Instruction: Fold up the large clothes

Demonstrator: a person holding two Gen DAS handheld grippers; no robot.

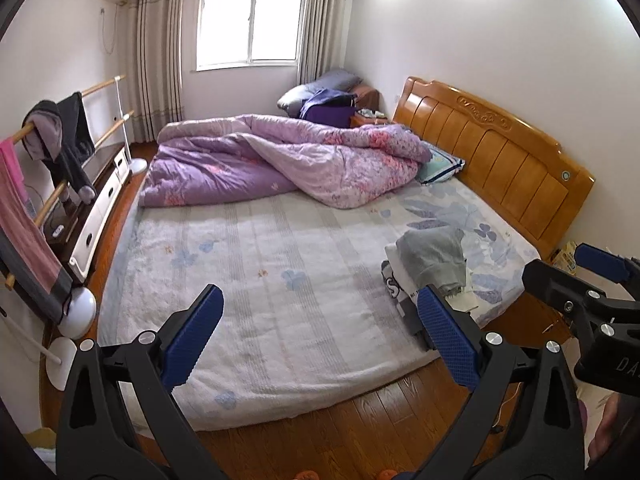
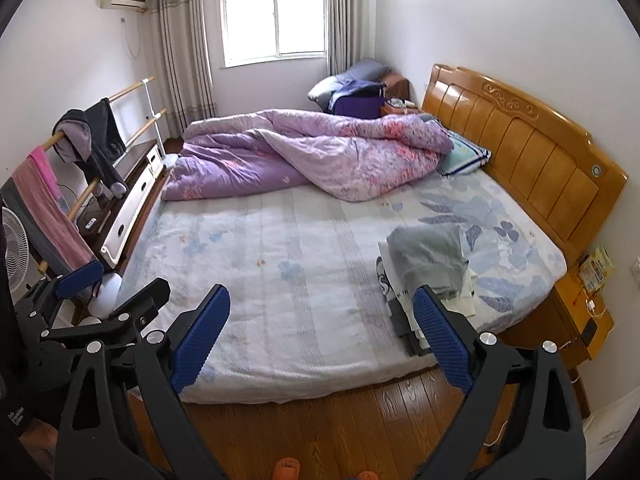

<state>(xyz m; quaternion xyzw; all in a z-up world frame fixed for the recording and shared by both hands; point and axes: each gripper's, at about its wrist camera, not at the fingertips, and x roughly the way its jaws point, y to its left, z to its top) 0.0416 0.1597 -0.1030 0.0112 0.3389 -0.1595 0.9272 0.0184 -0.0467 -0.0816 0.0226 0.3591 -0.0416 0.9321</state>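
Observation:
A stack of folded clothes (image 1: 432, 264) (image 2: 428, 264), with a grey garment on top, lies near the right front corner of the bed (image 1: 260, 264) (image 2: 280, 248). My left gripper (image 1: 320, 320) hangs open above the bed's front edge, and nothing sits between its blue pads (image 1: 196, 336). My right gripper (image 2: 320, 320) is open as well and holds nothing. The two grippers are side by side: the right gripper (image 1: 568, 268) shows at the right edge of the left wrist view, and the left gripper (image 2: 120, 280) at the left of the right wrist view. The stack lies beyond both, untouched.
A rumpled purple quilt (image 1: 280, 156) covers the far half of the bed, against a wooden headboard (image 1: 500, 160). A drying rack with hung clothes (image 2: 80, 140) and a fan (image 2: 12, 256) stand on the left. A nightstand (image 2: 584, 300) is at the right. Wooden floor (image 2: 340, 420) lies below.

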